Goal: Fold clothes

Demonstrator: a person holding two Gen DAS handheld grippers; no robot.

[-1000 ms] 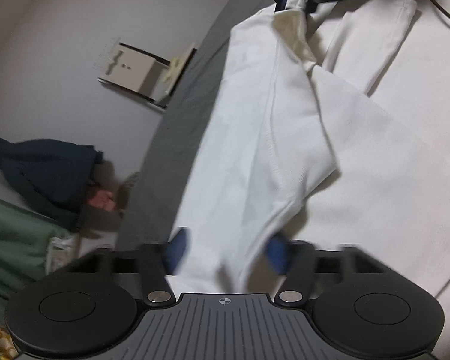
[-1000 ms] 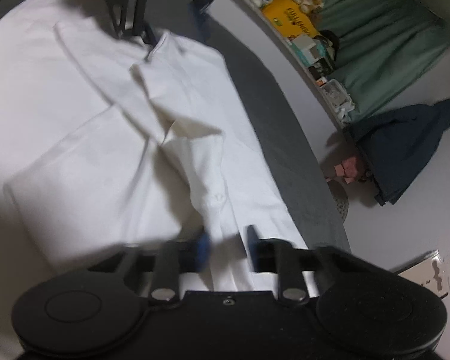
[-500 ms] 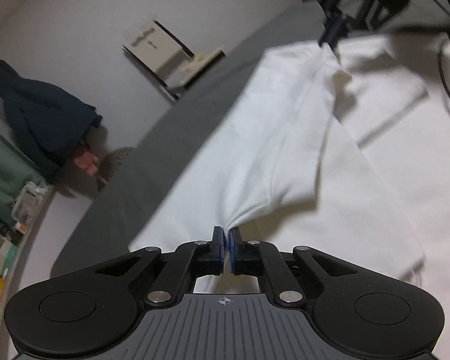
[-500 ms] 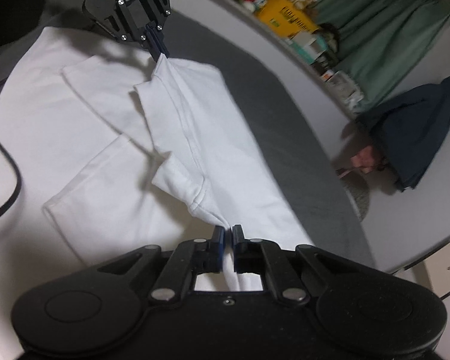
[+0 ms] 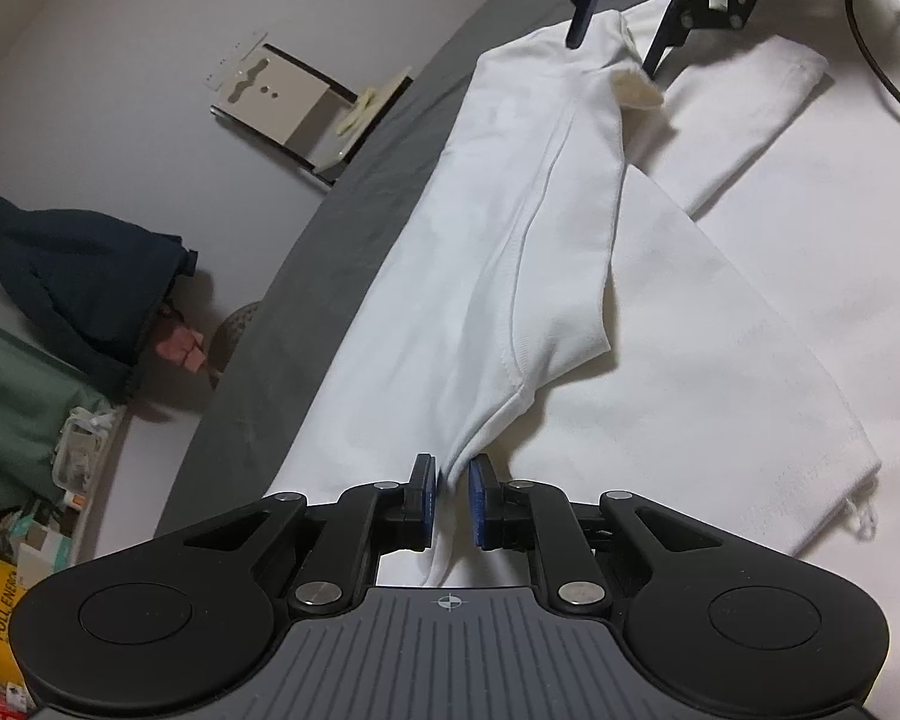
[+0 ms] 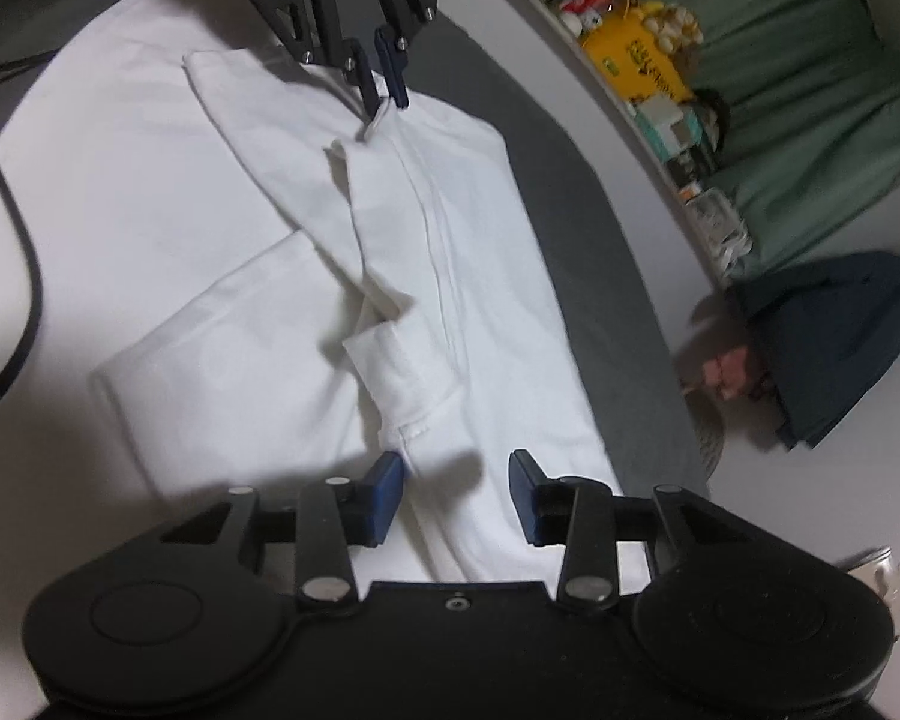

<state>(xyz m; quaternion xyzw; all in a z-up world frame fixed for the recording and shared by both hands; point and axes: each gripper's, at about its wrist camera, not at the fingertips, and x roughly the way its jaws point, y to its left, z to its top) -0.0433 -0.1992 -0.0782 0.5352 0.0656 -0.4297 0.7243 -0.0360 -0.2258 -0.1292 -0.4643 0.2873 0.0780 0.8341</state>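
Note:
A white garment (image 5: 528, 276) lies partly folded on a white-covered surface, one side folded over along its length; it also shows in the right wrist view (image 6: 438, 276). My left gripper (image 5: 452, 501) has its jaws slightly apart with a tip of the fabric still between the blue pads. It appears far off in the right wrist view (image 6: 384, 99). My right gripper (image 6: 456, 495) is wide open just above the other end of the fold, holding nothing. It appears at the top of the left wrist view (image 5: 615, 30).
A grey strip of bedding (image 5: 330, 240) runs along the garment's edge. A black cable (image 6: 24, 276) lies on the white cover. A dark blue jacket (image 5: 78, 282), green curtain (image 6: 810, 60) and a cluttered shelf (image 6: 648, 72) sit beyond.
Both grippers were shut on the garment's fold half a second ago. Now the right gripper has opened wide and released it, and the left jaws have parted slightly. The fold lies lower.

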